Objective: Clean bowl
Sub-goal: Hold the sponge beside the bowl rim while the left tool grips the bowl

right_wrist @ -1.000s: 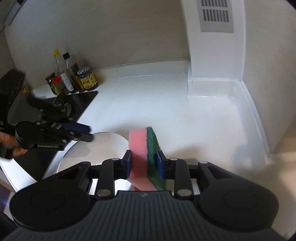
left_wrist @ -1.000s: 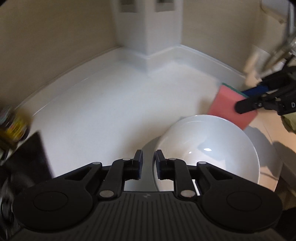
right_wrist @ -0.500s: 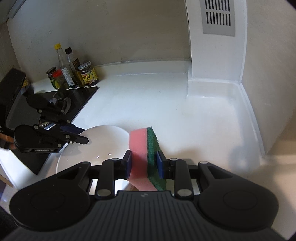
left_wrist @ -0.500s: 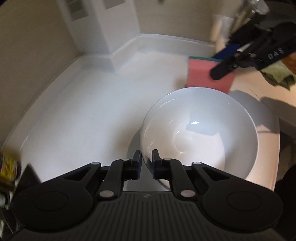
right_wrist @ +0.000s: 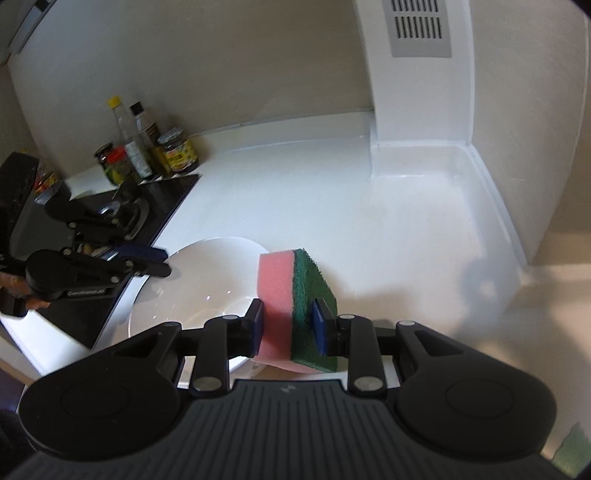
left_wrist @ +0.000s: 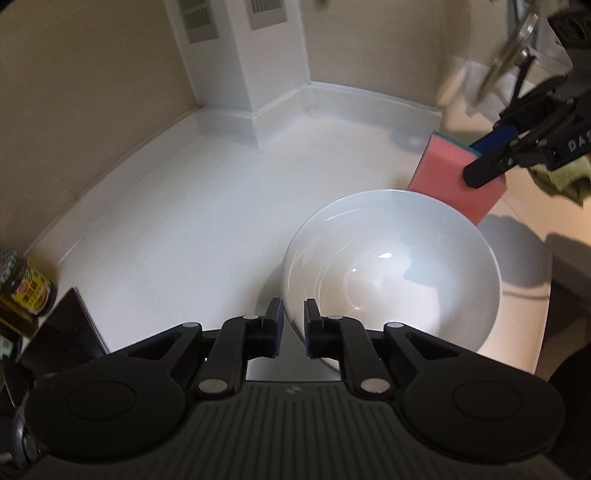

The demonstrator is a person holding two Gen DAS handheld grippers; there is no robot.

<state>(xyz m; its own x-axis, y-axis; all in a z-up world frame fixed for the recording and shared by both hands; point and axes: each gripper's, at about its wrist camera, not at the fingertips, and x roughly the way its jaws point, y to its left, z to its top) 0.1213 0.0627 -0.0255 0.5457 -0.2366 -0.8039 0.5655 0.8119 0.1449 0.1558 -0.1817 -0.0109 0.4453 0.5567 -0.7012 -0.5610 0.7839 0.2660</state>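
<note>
On the white countertop [left_wrist: 177, 206], near its front edge, sits a white bowl [left_wrist: 391, 280], upright and empty, with a small glint on its inner wall. The left gripper [left_wrist: 293, 328] straddles the bowl's near rim: one pad lies outside the wall, the other inside, with the rim between them. Its jaws are opening slightly, and a thin gap shows on each side of the rim, so the pads do not appear to press on it. In the right wrist view this same gripper reaches in from the left, its fingers over the bowl's left edge.

The right gripper [right_wrist: 290, 328] is closed firmly on a sponge [right_wrist: 291, 295], pink foam on one face and a green scouring layer on the other, squeezed between the blue pads. The sponge stands on edge, held just beyond the bowl's far rim in the left wrist view, not touching the inside.

A black cooktop [right_wrist: 159, 195] adjoins the counter on the left, and behind it stands a cluster of condiment bottles and jars [right_wrist: 147, 155] against the wall. A grey vent grille [right_wrist: 421, 26] is set in the white corner column.
</note>
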